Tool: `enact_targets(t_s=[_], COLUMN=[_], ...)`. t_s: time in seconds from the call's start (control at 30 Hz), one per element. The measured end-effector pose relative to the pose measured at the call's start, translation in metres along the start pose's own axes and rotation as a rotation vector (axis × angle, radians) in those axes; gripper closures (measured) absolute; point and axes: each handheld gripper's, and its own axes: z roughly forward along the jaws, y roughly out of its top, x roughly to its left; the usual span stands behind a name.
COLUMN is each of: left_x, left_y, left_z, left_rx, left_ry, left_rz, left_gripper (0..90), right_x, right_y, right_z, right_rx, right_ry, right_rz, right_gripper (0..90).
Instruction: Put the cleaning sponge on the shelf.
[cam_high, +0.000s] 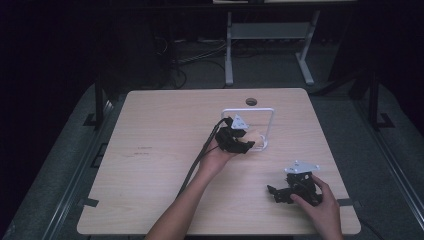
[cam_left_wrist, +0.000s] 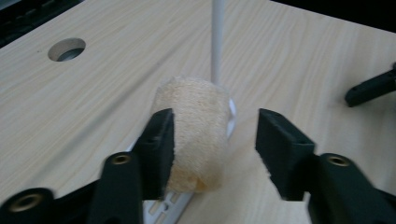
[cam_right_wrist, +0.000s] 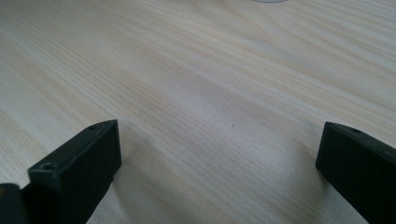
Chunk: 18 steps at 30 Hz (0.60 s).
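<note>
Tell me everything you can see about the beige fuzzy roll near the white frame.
The beige fuzzy roll is a short cylinder that looks like rolled terry cloth or sponge, with a soft, nubby surface. It stands roughly upright on the base of the white frame, just in front of a thin white post. It sits between the fingers of the left gripper: one finger lies against its side, while the other stands apart from it.

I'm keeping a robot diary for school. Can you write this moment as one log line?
left gripper: jaws around rolled beige cloth, one pad touching, other apart | white stand: beside cloth | right gripper: open, over bare table
</note>
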Motion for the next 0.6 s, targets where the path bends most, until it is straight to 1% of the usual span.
enact_targets(t_s=[0.07,0.1,0.13,0.17,0.23,0.3,0.33,0.43,0.5,0.57,0.6], left_x=[-0.002,-0.003,-0.004,-0.005,-0.007,-0.010,-0.010,-0.011,-0.010,-0.008,-0.007], left_y=[0.000,-0.001,-0.001,-0.001,-0.003,-0.005,-0.006,-0.012,-0.017,-0.022,-0.025], left_z=[-0.003,-0.005,-0.005,-0.005,-0.005,-0.002,0.000,0.006,0.011,0.016,0.018], left_rx=[-0.006,-0.004,-0.003,0.002,0.019,0.036,0.050,0.081,0.091,0.097,0.105], left_ry=[-0.029,-0.043,-0.052,-0.069,-0.101,-0.122,-0.129,-0.132,-0.124,-0.104,-0.101], left_rz=[-0.002,-0.002,-0.003,-0.006,-0.012,-0.012,-0.013,-0.012,-0.014,-0.027,-0.033], left_gripper=[59.3,64.2,67.5,71.2,79.3,87.3,89.6,89.8,89.8,89.7,89.7], right_x=[0.000,0.000,0.000,0.000,0.000,0.000,0.000,0.000,0.000,0.000,0.000], right_y=[0.000,0.000,0.000,0.000,0.000,0.000,0.000,0.000,0.000,0.000,0.000], right_z=[0.000,0.000,0.000,0.000,0.000,0.000,0.000,0.000,0.000,0.000,0.000], right_rx=[0.000,0.000,0.000,0.000,0.000,0.000,0.001,0.000,0.001,0.001,0.000], right_ry=[0.000,0.000,-0.001,0.000,0.000,0.000,0.000,0.000,0.000,0.000,0.001], right_rz=[-0.001,-0.001,-0.001,-0.001,-0.001,-0.001,0.000,0.000,0.000,-0.001,0.000], right_gripper=[0.0,0.0,0.0,0.0,0.0,0.0,0.0,0.0,0.0,0.0,0.0])
